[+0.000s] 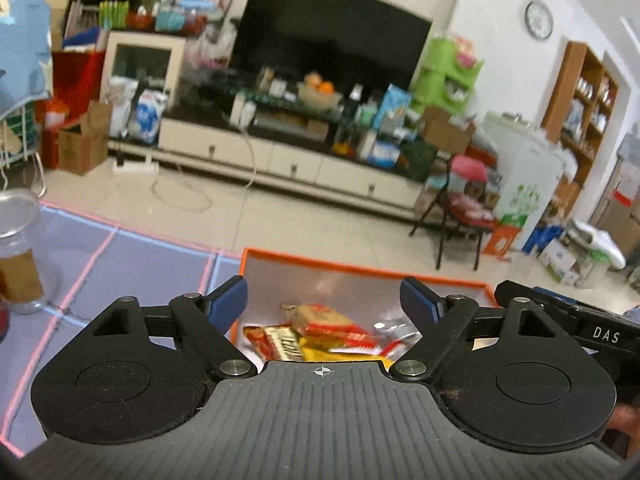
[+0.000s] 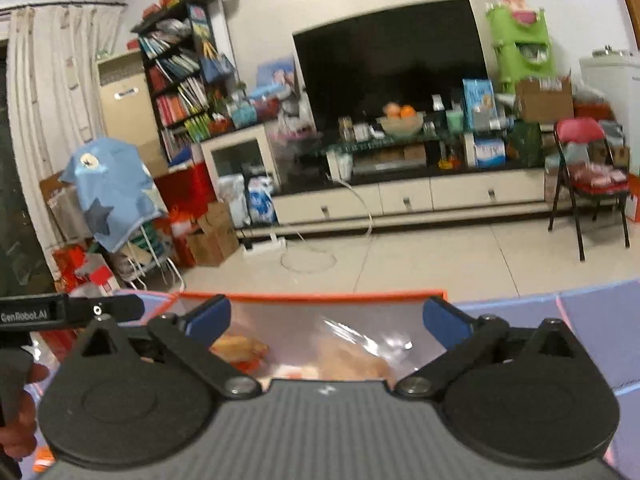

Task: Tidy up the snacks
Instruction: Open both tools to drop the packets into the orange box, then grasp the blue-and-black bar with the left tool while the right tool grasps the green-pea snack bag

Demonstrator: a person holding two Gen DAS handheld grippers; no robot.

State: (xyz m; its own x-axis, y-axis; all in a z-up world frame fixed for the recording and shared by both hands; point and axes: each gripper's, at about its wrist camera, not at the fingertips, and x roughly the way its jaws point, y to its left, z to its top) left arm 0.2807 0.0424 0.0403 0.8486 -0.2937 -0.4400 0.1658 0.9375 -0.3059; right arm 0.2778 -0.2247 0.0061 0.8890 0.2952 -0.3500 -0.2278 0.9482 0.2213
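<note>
On purple floor mat (image 1: 120,264), w/ pink and blue seam lines: orange-rimmed box (image 1: 360,270), white inside, is sitting just ahead of both grippers.
- Snacks (image 1: 320,330): lying inside box, in a loose pile; red/orange/yellow wrappers plus a clear bag. In right wrist view same box (image 2: 312,296) is showing blurred packets (image 2: 240,346), not readable.
- Left gripper (image 1: 324,300): jaws standing apart, released, nothing btwn blue pads; hovering over near edge of box.
- Right gripper (image 2: 326,316): jaws spread wide, released, nothing gripped; also hanging over box's near side.
- Clear jar (image 1: 20,252): standing upright on mat, far left, well apart from box.
- Bkgd: TV (image 1: 332,32) over low white cabinet (image 1: 280,160); red folding chair (image 2: 588,168) at right.
</note>
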